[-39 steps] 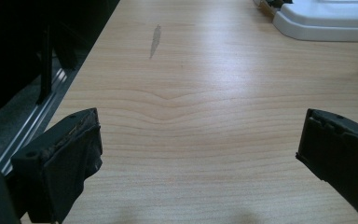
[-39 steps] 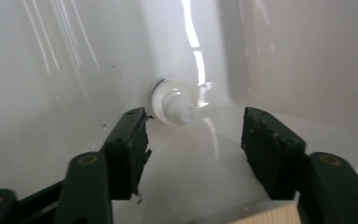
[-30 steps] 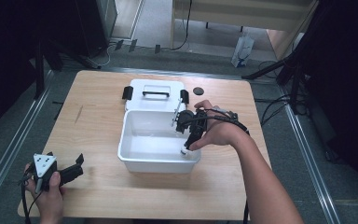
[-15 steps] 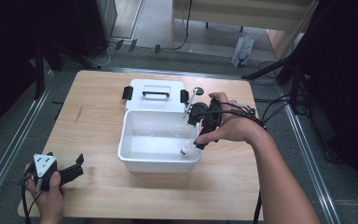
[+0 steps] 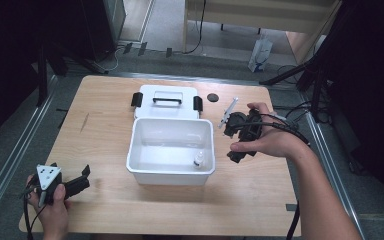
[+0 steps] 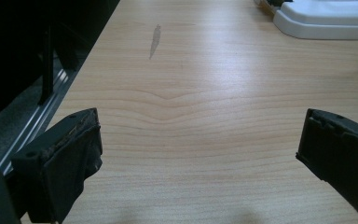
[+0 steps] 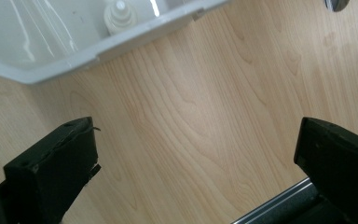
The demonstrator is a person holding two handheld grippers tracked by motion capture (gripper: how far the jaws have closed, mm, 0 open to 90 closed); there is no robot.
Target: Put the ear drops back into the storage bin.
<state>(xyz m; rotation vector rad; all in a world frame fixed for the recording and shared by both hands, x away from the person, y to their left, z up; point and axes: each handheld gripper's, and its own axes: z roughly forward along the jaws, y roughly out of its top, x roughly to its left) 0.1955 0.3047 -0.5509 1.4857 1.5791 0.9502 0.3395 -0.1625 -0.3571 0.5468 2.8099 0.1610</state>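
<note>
A white open box (image 5: 145,167) stands mid-table, its lid (image 5: 166,101) lying flat behind it. A small white bottle (image 5: 198,160) stands upright in the box's near right corner and also shows in the right gripper view (image 7: 120,14). To the right of the box, my right gripper (image 5: 237,145) is held above the bare wood; its jaws have just been opening and now stand wide with nothing between them (image 7: 196,140). At the near left corner my left gripper (image 5: 84,179) rests open over bare table (image 6: 200,135), far from the box.
A small black round disc (image 5: 212,97) lies right of the lid. Cables trail from the right gripper to the table's right edge (image 5: 280,125). A metal rail (image 5: 15,155) runs along the table's left side. Bare wood (image 5: 240,200) lies in front of the box.
My right gripper has drawn back out of the box's near right corner, moving right and a little up. The bottle stays standing in the box. The left gripper has not moved.
</note>
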